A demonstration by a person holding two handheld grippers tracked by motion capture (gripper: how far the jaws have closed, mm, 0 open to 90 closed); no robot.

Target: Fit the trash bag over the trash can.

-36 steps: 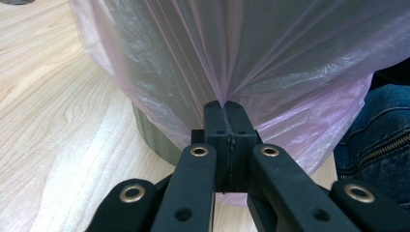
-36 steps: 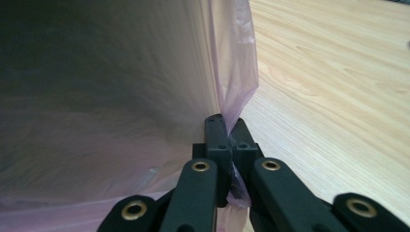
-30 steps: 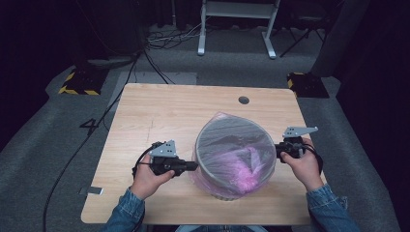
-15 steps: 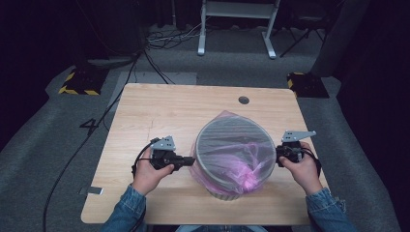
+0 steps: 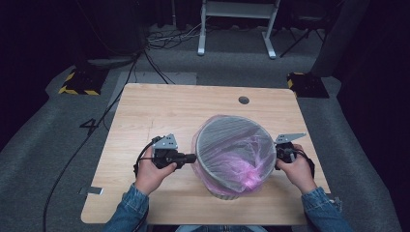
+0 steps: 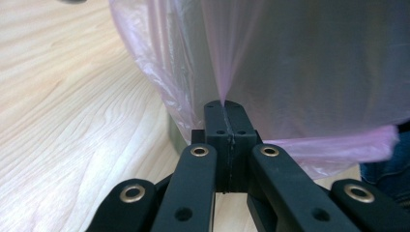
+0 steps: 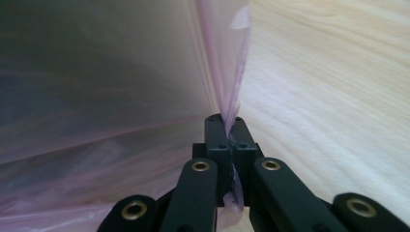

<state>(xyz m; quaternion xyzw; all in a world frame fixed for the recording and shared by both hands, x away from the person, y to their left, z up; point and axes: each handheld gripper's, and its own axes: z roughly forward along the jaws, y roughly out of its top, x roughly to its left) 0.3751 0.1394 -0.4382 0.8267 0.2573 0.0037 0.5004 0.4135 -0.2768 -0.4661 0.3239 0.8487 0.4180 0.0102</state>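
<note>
A round grey bin (image 5: 227,189) stands on the wooden table, lined with a thin pink plastic bag (image 5: 241,159) folded down over its rim. My left gripper (image 5: 192,158) is at the bin's left side, shut on a pinch of the pink bag (image 6: 222,72) that stretches taut from its jaws. My right gripper (image 5: 277,155) is at the bin's right side, shut on a fold of the pink bag (image 7: 227,92), which sticks up between its black jaws. In both gripper views the bag film lies over the bin wall (image 6: 309,63).
The wooden table (image 5: 159,111) has a small round hole (image 5: 243,100) at its back right. Cables trail off the left edge. Two forearms in denim sleeves (image 5: 128,212) come in from the front edge. A white metal stand (image 5: 237,24) is on the floor behind.
Both grippers have kept their hold on the bag at the bin's sides. The right hand has sunk a little, drawing the bag's edge further down the bin.
</note>
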